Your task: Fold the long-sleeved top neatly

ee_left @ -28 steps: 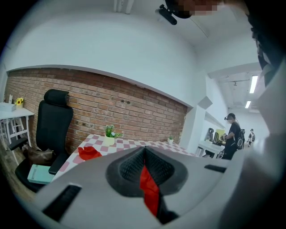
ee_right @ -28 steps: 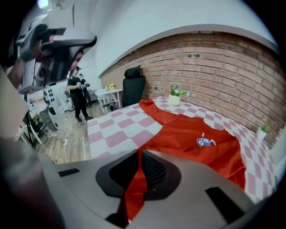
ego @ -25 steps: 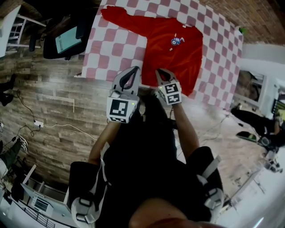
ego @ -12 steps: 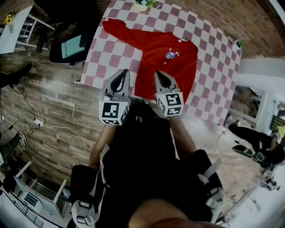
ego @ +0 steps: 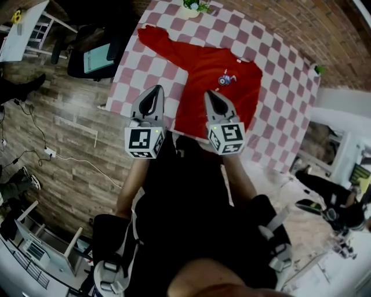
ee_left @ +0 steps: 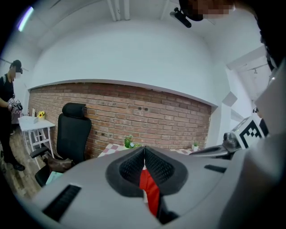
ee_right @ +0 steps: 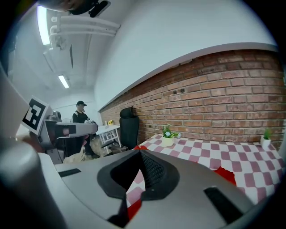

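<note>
1. Torso and forearms nearest, at six o'clock in the head view, with one gripper in each hand.
2. Left gripper (ego: pixel 154 91) at roughly eleven o'clock of the torso. Jaws pressed fully together in its own view (ee_left: pixel 144 150), with nothing between the pads and only a strip of red seen past them. Held up before the near edge of the table, apart from the cloth.
3. Right gripper (ego: pixel 208 96) at roughly one o'clock. Likewise closed to nothing and empty (ee_right: pixel 140 154). Poised above the near hem, with no contact visible.
4. Long-sleeved top (ego: pixel 223 87), red, lying at twelve o'clock of both grippers. Spread flat on the checked table (ego: pixel 278 98), printed motif facing up, hem nearest and neck farthest.
5. One sleeve (ego: pixel 159 40) stretched straight out toward ten o'clock, reaching almost to the far corner. Other sleeve not made out at two o'clock; cannot tell whether tucked under or lying along the body.
6. Potted plant (ego: pixel 194 6) at the far table edge, twelve o'clock. Black office chair (ee_left: pixel 71 129) off the table at ten o'clock. Brick wall beyond.
7. Progress, as a judgement: barely begun. Garment laid out and smoothed, but no fold plainly made and nothing gripped. Remaining, most likely: sleeves brought in across the body, sides turned in, then hem carried up toward the neck.
</note>
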### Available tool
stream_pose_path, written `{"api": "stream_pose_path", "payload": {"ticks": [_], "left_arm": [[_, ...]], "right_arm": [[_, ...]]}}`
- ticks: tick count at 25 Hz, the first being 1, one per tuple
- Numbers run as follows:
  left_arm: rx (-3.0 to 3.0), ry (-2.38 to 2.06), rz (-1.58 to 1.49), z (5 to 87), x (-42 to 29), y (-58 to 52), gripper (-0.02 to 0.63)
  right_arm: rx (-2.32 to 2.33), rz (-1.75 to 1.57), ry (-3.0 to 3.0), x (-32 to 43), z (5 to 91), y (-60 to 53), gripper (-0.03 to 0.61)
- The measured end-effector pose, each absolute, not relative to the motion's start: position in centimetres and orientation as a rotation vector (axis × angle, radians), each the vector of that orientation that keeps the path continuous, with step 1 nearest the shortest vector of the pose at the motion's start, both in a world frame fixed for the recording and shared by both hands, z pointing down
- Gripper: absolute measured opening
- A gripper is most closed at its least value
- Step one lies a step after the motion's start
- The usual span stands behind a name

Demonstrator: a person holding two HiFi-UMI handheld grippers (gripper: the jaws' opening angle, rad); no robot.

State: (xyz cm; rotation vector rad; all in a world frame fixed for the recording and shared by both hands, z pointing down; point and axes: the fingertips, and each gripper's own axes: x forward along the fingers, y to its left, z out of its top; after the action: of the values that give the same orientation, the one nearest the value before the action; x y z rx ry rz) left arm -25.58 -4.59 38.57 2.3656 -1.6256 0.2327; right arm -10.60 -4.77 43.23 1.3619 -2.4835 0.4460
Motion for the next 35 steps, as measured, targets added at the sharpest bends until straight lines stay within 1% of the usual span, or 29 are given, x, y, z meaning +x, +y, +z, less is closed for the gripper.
{"api": "stream_pose_path", "payload": {"ticks": [10, 18, 22, 35], "left_arm": [[2.361, -1.584, 0.267, 41.6, -32.0, -14.9, 0.008], [2.299, -1.509, 0.324, 47.7, -37.6, -23.9, 0.011], [2.247, -1.478, 0.385, 51.9, -39.4, -28.2, 0.084], [2.026, -1.39, 0.581, 65.1, -41.5, -37.1, 0.143]], "right_arm": [[1.431, 0.427, -2.427, -15.0, 42.3, -10.8, 0.008], [1.481, 0.45, -2.372, -20.2, 43.0, -15.2, 0.008], [1.499, 0.477, -2.333, -21.7, 43.7, -16.7, 0.008], [1.511, 0.549, -2.245, -24.3, 46.6, -20.1, 0.008]]}}
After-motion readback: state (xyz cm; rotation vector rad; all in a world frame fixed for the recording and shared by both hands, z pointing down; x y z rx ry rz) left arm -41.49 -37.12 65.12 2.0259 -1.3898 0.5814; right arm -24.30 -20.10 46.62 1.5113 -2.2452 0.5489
